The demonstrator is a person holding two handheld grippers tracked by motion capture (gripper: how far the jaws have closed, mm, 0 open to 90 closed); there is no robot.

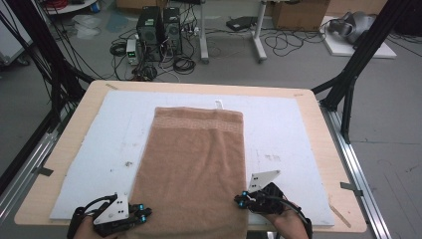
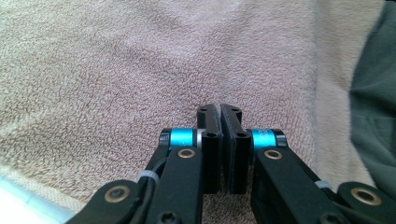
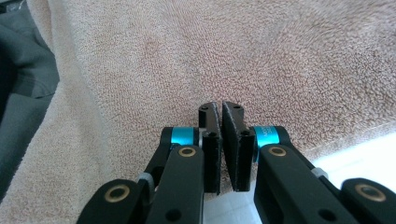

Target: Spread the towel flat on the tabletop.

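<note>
A light brown towel [image 1: 194, 164] lies flat along the white board [image 1: 278, 124], with a patterned band at its far end and its near end hanging over the table's front edge. My left gripper [image 1: 144, 214] sits at the towel's near left edge, pointing inward. In the left gripper view the left gripper [image 2: 219, 109] has its jaws pressed together over the terry cloth [image 2: 140, 70], with nothing seen between them. My right gripper [image 1: 239, 200] is at the towel's near right edge. Seen close, the right gripper [image 3: 219, 106] is shut just above the towel [image 3: 280, 60].
The board rests on a wooden table [image 1: 84, 114] with bare margins all round. A small white loop [image 1: 219, 103] sticks out at the towel's far edge. Black frame struts stand at both far corners. Computers and cables lie on the floor behind. Dark cloth [image 2: 378, 93] shows beyond the towel's near end.
</note>
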